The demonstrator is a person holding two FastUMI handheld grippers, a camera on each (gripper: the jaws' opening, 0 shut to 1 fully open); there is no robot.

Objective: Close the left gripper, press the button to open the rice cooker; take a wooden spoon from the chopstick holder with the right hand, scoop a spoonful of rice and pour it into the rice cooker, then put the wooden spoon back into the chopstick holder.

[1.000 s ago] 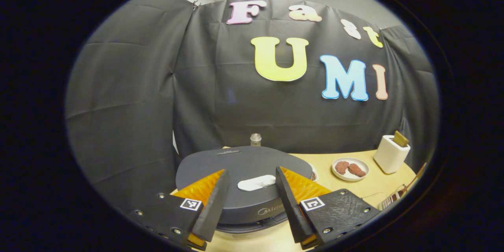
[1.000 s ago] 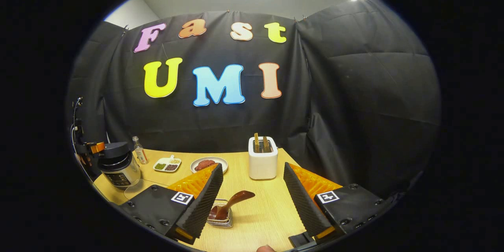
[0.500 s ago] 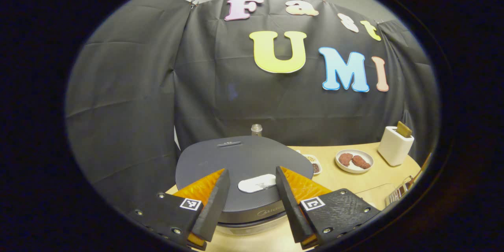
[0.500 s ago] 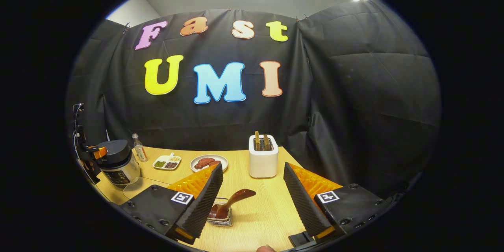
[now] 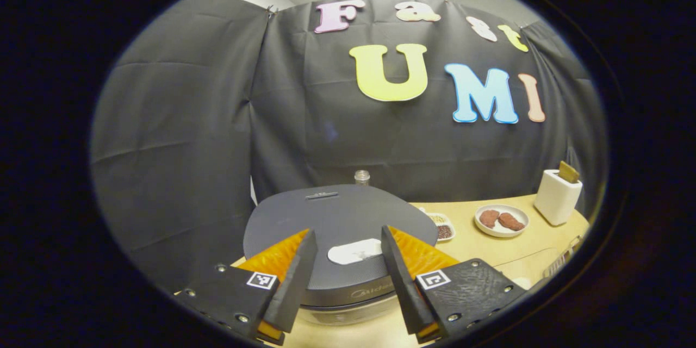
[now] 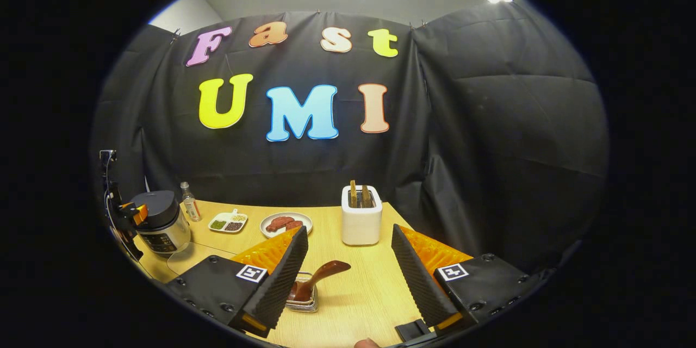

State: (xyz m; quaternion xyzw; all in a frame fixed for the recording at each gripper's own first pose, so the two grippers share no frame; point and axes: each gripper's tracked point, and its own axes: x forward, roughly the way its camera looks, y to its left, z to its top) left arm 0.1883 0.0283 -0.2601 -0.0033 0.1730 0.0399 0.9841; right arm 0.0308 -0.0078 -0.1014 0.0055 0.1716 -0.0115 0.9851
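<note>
Presently, in the left gripper view, the left claw (image 5: pixel 345 250) hangs just above the dark grey round rice cooker (image 5: pixel 337 223) with its lid down; its two fingers are spread apart and grasp nothing; between them shows the pale oblong button (image 5: pixel 354 251) on the front of the lid, untouched as far as can be told; behind the cooker stands a small clear glass bottle (image 5: pixel 361 176); to the right on the light wooden bench (image 5: pixel 511 247) lie a small white divided dish of grains (image 5: pixel 441 227), a white round plate with two reddish-brown pieces (image 5: pixel 501 220), and a white toaster with a slice in its slot (image 5: pixel 558 196). In the right gripper view, the right claw (image 6: pixel 349 261) is likewise released, fingers wide, holding nothing; it hovers over the bench (image 6: pixel 370 299); between and ahead of the fingers, nearer the left one, sits a small clear holder (image 6: pixel 304 300) from which the brown wooden spoon (image 6: pixel 318 278) leans up to the right; the toaster (image 6: pixel 361 216) stands beyond, well apart; the plate (image 6: pixel 285 223) and divided dish (image 6: pixel 227 222) lie to its left; at far left the rice cooker (image 6: pixel 157 220) appears with the left claw (image 6: pixel 130 215) at its top, bottle (image 6: pixel 190 204) just beside it; a fingertip (image 6: pixel 365 343) shows at the bottom edge.
</note>
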